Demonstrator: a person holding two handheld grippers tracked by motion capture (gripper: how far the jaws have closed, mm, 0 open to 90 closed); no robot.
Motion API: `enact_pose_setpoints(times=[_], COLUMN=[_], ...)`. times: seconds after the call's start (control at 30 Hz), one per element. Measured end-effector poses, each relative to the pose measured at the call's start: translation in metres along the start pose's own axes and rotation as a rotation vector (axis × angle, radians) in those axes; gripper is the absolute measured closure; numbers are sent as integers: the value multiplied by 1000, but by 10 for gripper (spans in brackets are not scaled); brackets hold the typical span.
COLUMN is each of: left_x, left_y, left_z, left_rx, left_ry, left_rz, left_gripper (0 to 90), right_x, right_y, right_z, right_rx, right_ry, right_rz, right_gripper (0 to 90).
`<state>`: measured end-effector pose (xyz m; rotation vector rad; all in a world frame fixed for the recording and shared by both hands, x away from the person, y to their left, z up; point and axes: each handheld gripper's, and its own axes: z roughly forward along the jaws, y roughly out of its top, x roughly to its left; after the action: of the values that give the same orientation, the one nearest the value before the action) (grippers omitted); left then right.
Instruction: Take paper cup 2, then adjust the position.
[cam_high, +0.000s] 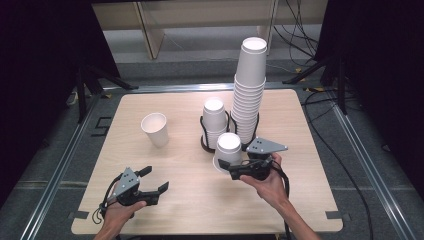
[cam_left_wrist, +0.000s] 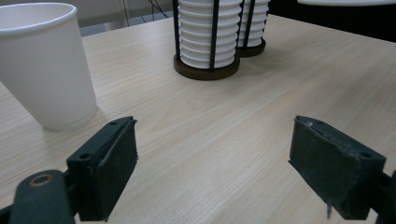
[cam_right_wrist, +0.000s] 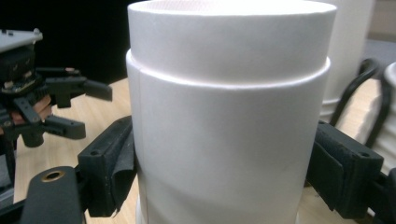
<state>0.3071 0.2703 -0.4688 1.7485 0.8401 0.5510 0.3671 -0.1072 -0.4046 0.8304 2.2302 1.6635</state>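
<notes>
Two hand-held black two-jaw grippers worked above a pale wooden table (cam_high: 165, 165) ringed by dark curtains. The right gripper (cam_high: 226, 165), at the near right, had its jaws pressed against both sides of an upside-down white paper cup (cam_high: 227, 150) that stood just in front of two black wire cup holders (cam_high: 204, 131). In the right gripper view, the cup's wall (cam_right_wrist: 224, 140) sat squarely between the two pads, touching each. The nearer-left holder carried a short stack of inverted white cups (cam_high: 214, 120); the one to its right carried a tall, leaning stack of white cups (cam_high: 248, 90) that rose well above everything else on the table. The left gripper (cam_high: 156, 180), at the near left, hung over bare wood with its jaws spread apart and nothing between them, as the left gripper view showed. A single upright white paper cup (cam_high: 155, 129) stood alone left of the holders, well apart from both grippers.
</notes>
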Motion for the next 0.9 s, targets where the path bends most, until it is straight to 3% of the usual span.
enact_pose_setpoints(times=[0.1, 0.3, 0.37, 0.47, 0.6, 0.67, 0.7, 0.77, 0.83, 0.9], left_x=[0, -1, -1, -2, -4, -5, -6, -8, -10, -12], left_y=[1, 0, 1, 0, 1, 1, 2, 1, 2, 1], left_z=[-2, 0, -1, 0, 1, 2, 1, 4, 4, 7], left_rx=[18, -2, 14, 1, -11, -11, 9, -15, 4, -9], left_ry=[8, -3, 4, -4, -5, -5, 4, -9, 1, -13], left_rz=[6, 7, 12, 15, 13, 23, 32, 35, 43, 37], left_gripper=[148, 148, 148, 148, 148, 148, 148, 147, 147, 147], right_x=[1, 5, 7, 7, 11, 14, 14, 17, 22, 24], right_y=[-5, -8, -9, -8, -7, -7, -5, -4, -3, -3], right_z=[7, 14, 17, 22, 33, 35, 40, 43, 51, 53], right_rx=[2, 14, 9, 0, -8, 0, -10, -5, 13, 12], right_ry=[8, 30, 44, 38, 80, 73, 89, 111, 137, 133], right_rz=[-20, -8, 0, -34, -14, 2, -9, 15, 21, 17], right_gripper=[183, 183, 183, 182, 183, 183, 183, 183, 183, 183])
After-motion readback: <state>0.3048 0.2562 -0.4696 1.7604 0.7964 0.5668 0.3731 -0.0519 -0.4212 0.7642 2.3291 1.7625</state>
